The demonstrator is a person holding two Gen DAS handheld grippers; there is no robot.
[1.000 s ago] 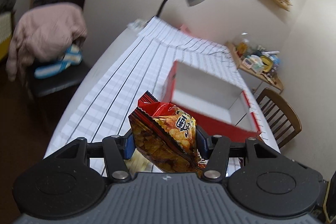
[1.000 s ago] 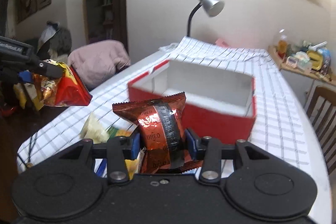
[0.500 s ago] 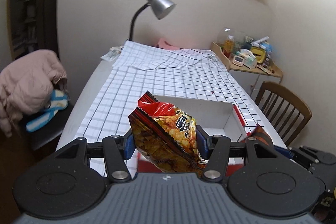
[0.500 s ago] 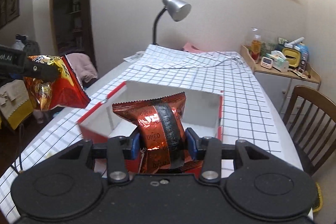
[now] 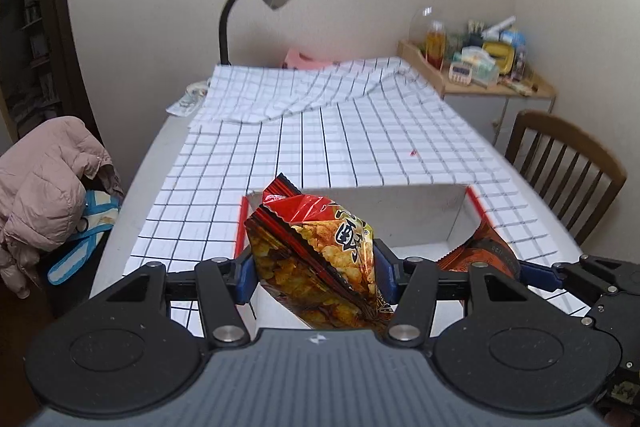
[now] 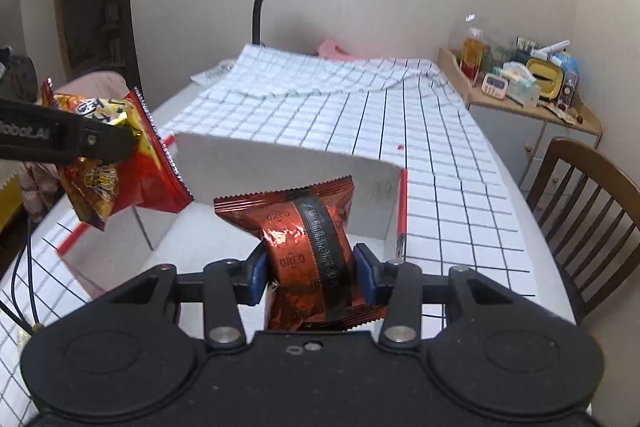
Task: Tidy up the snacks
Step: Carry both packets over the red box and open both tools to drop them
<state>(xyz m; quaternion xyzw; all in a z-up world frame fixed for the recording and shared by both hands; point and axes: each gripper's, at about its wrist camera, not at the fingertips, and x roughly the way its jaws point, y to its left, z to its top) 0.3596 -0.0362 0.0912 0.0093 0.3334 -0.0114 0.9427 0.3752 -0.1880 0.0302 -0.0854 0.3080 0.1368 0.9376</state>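
We see left claw (image 5: 316, 269) pinching chip bag (image 5: 316, 259), right claw (image 6: 314, 273) pinching Oreo pack (image 6: 308, 247), both above open red box (image 6: 280, 163) on bench; visible box floor bare.

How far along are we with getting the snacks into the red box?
Done: nothing is seen lying in the red box; its visible white floor is bare. In hand: left gripper clamps the chip bag, right gripper the Oreo pack, both over the opening. Left: release both.
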